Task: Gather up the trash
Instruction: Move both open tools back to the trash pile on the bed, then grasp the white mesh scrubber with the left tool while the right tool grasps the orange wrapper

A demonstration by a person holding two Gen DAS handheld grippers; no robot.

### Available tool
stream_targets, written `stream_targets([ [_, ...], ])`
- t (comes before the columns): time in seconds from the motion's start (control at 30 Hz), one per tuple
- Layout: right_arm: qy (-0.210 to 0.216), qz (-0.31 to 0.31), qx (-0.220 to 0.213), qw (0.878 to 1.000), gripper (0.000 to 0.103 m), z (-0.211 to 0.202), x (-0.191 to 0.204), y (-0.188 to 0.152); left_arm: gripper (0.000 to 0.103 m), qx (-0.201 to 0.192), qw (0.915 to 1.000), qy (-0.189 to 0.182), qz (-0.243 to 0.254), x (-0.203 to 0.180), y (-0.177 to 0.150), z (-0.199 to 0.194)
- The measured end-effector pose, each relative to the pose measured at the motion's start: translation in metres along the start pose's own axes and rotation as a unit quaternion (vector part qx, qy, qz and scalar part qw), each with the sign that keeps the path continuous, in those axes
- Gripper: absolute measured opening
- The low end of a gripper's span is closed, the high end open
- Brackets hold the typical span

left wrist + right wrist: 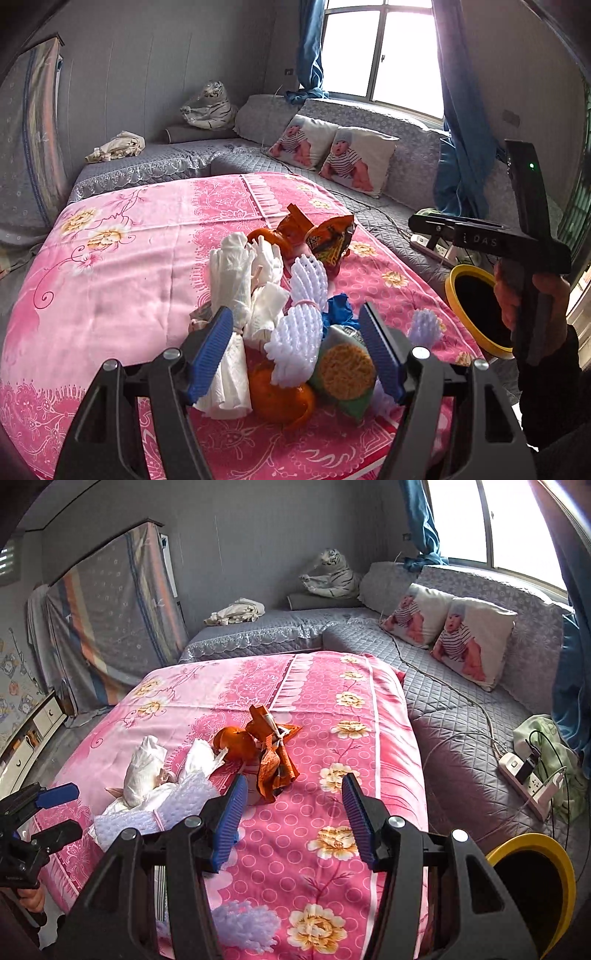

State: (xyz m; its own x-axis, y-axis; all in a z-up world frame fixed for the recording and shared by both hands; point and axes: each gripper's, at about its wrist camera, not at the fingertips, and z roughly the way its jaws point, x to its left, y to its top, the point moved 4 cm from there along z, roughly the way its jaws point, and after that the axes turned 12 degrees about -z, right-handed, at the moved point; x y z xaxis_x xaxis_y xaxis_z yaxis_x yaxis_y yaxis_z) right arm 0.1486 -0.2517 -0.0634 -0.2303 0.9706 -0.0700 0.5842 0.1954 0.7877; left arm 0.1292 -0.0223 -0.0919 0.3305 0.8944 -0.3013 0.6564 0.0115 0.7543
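Observation:
A pile of trash lies on the pink floral cloth (110, 280): a white foam fruit net (295, 332), orange peel (280, 395), a noodle packet (343, 369), tissue (229, 373), white gloves (229, 266) and an orange snack wrapper (328, 240). My left gripper (295, 350) hangs open over the near end of the pile, its blue pads either side of the net and touching nothing. My right gripper (293, 819) is open above bare cloth, with the orange wrapper (275, 771) and peel (236, 744) just beyond its left finger. The left gripper (61, 814) shows at that view's left edge.
A yellow-rimmed bin (452, 291) (535, 843) stands off the table's right side, beside a hand (528, 295) holding the other gripper. A lavender foam net (243, 923) lies near the front edge. A grey sofa (461, 709) behind carries pillows and a power strip (524, 779) with cables.

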Motion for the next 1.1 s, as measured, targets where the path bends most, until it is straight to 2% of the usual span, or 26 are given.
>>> stream_targets([
  [0.3, 0.015, -0.024, 0.029, 0.999, 0.050, 0.038, 0.018, 0.002, 0.067, 0.012, 0.9999, 0.006, -0.002, 0.011, -0.011, 0.014],
  [0.57, 0.023, -0.034, 0.042, 0.998, 0.050, 0.067, 0.022, 0.010, 0.067, 0.022, 0.9997, -0.002, 0.013, 0.004, -0.009, 0.025],
  [0.97, 0.039, -0.026, 0.083, 0.995, 0.050, 0.117, 0.016, 0.017, 0.067, 0.040, 0.9990, -0.007, 0.015, 0.004, -0.009, 0.041],
  [1.1, 0.044, -0.015, 0.092, 0.995, 0.050, 0.130, 0.015, 0.017, 0.063, 0.048, 0.9987, -0.010, 0.015, 0.004, -0.007, 0.047],
])
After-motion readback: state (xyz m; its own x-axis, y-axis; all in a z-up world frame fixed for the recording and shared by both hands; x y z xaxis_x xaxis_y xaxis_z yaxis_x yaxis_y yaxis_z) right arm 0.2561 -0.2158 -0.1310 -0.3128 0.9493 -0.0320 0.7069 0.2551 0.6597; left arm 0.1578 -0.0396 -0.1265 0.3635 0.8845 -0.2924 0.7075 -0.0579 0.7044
